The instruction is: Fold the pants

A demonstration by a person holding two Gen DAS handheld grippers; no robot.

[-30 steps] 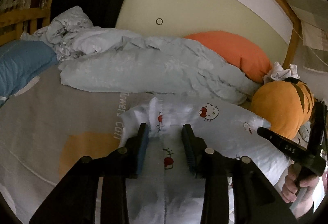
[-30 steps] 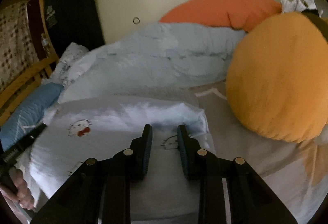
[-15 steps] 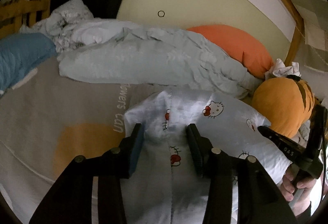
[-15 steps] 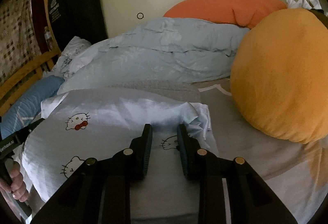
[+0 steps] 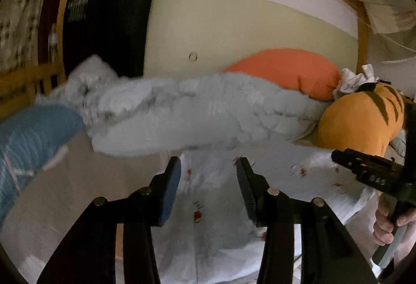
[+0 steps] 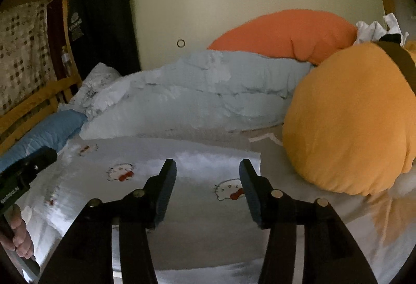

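White pants with a Hello Kitty print (image 5: pixel 213 208) lie folded flat on the grey bed sheet (image 5: pixel 78 195); they also show in the right wrist view (image 6: pixel 145 180). My left gripper (image 5: pixel 208 167) is open and empty, its jaws apart just above the pants' far edge. My right gripper (image 6: pixel 208 169) is open and empty over the pants' far right part. The right gripper's body (image 5: pixel 371 169) shows at the right of the left wrist view, and the left gripper's body (image 6: pixel 23 174) at the left of the right wrist view.
A rumpled pale blue duvet (image 6: pixel 197 97) lies along the wall behind the pants. An orange pillow (image 6: pixel 286 34) and a big orange tiger plush (image 6: pixel 351 128) sit at the right. A blue pillow (image 6: pixel 39 138) and a wooden bed rail (image 6: pixel 33 99) are at the left.
Both grippers have opened and let go of the pants, which now lie flat. Both have drawn back and lifted a little; the left wrist view is blurred by motion.
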